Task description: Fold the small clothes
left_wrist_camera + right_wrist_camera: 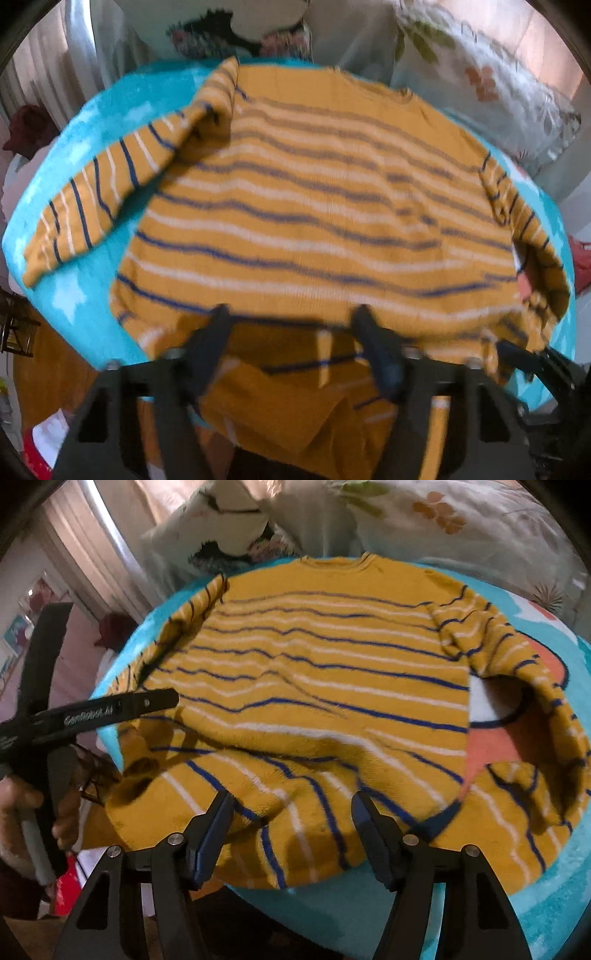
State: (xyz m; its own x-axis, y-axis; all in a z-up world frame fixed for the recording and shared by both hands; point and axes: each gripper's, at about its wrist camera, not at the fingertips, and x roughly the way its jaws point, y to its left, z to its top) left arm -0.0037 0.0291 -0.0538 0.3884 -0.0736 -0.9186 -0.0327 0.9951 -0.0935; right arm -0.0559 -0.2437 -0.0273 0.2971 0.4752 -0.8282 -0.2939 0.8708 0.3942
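Note:
A small mustard-yellow sweater (314,206) with blue and white stripes lies spread on a turquoise blanket (92,110), neck at the far side. Its left sleeve (96,199) stretches out to the left; the right sleeve (517,672) curls down the right side. My left gripper (291,325) is open over the sweater's near hem, which hangs over the blanket's edge between the fingers. My right gripper (291,812) is open above the rumpled near hem of the sweater (314,701). The left gripper also shows in the right wrist view (110,709), held in a hand.
Floral pillows (480,81) lie behind the blanket. A curtain (92,554) hangs at the far left. The blanket (332,904) has an orange and white pattern (491,738) at the right. A red item (70,886) lies low at the left.

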